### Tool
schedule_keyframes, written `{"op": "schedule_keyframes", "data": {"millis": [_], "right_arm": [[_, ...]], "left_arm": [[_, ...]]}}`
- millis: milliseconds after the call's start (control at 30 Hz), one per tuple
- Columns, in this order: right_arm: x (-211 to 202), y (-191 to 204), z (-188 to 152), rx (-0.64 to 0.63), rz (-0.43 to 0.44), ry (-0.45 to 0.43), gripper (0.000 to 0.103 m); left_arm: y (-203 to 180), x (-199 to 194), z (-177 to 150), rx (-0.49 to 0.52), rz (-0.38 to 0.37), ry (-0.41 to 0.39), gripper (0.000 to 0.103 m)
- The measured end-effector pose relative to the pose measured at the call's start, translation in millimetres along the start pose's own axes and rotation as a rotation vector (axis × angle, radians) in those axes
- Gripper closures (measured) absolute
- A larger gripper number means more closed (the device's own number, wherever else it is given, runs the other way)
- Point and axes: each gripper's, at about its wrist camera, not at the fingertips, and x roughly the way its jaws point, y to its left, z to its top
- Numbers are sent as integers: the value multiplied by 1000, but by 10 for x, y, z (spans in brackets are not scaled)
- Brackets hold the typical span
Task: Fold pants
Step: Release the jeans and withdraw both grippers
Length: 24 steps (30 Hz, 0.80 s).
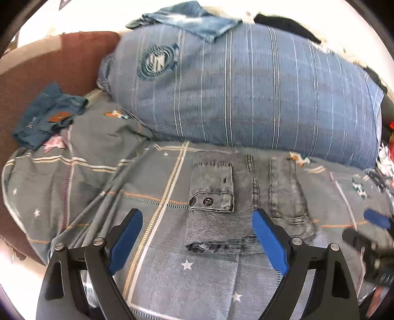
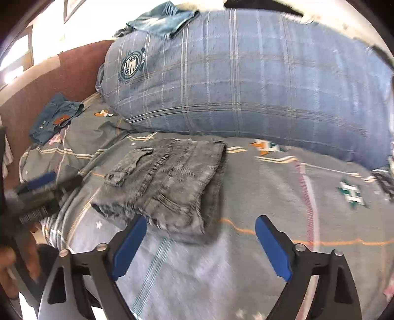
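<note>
Grey denim pants lie folded into a compact stack on the grey patterned bedcover, cargo pocket flap facing up. My left gripper hovers open just in front of the stack, its blue pads wide apart and pressing on nothing. In the right wrist view the same pants sit ahead and to the left. My right gripper is open over the stack's near right corner, holding nothing. Each gripper shows blurred in the other's view: the right gripper and the left gripper, with a hand below it.
A big blue striped pillow fills the back of the bed. A light denim garment lies on top of it. Folded dark blue jeans rest at the left by a brown headboard.
</note>
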Motion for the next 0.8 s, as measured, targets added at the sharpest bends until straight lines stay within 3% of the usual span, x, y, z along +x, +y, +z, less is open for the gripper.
{"op": "schedule_keyframes", "data": {"millis": [67,133,300,800], "right_arm": [[-120,-1,-91,-11,-29,-3,9],[-219,26,-184,-31,-48,-2,0],[-278,131,-308,-88,-64,10,0],[-94,192,-72,-93,-67,22,0]], "left_arm": [[-27,-39,39,-15,-9,8,12],[-45,-114,16,-16,-2,11,12],[-108,-211,-32,-20,-16,19,12],[-172,-91,93,-4,-51,75,11]]}}
